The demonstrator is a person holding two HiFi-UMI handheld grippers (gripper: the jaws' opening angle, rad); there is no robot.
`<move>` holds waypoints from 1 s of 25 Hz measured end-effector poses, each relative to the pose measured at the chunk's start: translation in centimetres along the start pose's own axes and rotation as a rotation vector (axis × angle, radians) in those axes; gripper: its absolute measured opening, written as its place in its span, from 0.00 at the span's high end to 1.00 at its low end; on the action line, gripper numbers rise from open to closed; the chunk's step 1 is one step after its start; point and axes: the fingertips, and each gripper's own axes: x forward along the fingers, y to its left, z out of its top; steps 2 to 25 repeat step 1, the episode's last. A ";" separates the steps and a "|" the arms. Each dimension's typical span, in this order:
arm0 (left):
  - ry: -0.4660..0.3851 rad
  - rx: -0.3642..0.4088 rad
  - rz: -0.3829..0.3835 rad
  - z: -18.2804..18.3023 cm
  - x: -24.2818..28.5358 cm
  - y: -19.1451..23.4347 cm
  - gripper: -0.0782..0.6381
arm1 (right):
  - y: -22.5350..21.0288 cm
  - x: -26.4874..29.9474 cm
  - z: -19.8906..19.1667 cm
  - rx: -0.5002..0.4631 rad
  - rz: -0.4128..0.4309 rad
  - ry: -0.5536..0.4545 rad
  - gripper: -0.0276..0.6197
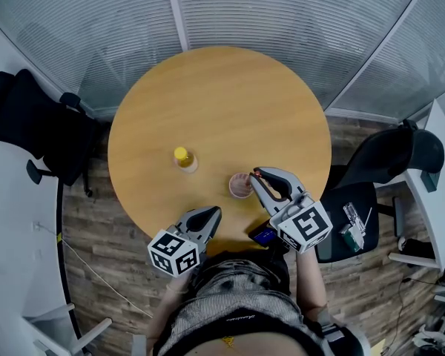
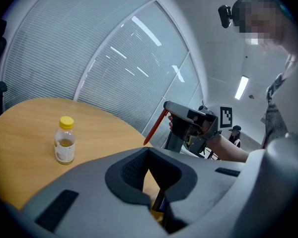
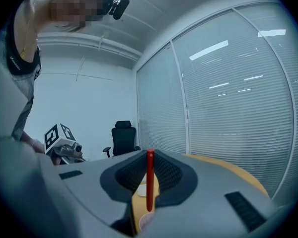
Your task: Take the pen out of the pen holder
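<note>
Hand-held gripper, right (image 1: 256, 176): closed on the pen (image 3: 150, 178), clamping the shaft between its dark pads.
Pen: red and thin. It stands upright between the pads in the right gripper view and slants down from the jaws in the left gripper view.
Pen's place: over the near right part of the counter (image 1: 230, 99), just above the holder (image 1: 239, 187). Its lower end shows bare in the left gripper view, where the holder itself is hidden.
Holder: small round pinkish cup standing upright on the counter. The right gripper's tips are at its right rim in the head view.
Hand-held gripper, left (image 1: 213, 215): jaws together with nothing between them. It is held over the near edge of the counter, left of the holder and apart from it.
Bottle (image 1: 183, 159): small, clear, with a yellow cap. It stands upright near the middle of the counter, left of the holder and well clear of both grippers.
Blue thing (image 1: 265, 236): dark and flat, at the near edge of the counter and partly under the right gripper's marker cube. I cannot tell what it is.
Counter: round, with a light wood top.
Chairs: one black chair left (image 1: 37, 121) of the counter and another to its right (image 1: 386, 158).
</note>
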 end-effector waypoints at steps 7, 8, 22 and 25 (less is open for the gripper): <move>0.000 0.000 0.001 0.0 0.0 0.1 0.89 | 0.0 0.1 -0.1 -0.001 -0.001 0.004 0.87; 0.000 0.000 0.001 0.0 0.0 0.1 0.89 | 0.0 0.1 -0.1 -0.001 -0.001 0.004 0.87; 0.000 0.000 0.001 0.0 0.0 0.1 0.89 | 0.0 0.1 -0.1 -0.001 -0.001 0.004 0.87; 0.000 0.000 0.001 0.0 0.0 0.1 0.89 | 0.0 0.1 -0.1 -0.001 -0.001 0.004 0.87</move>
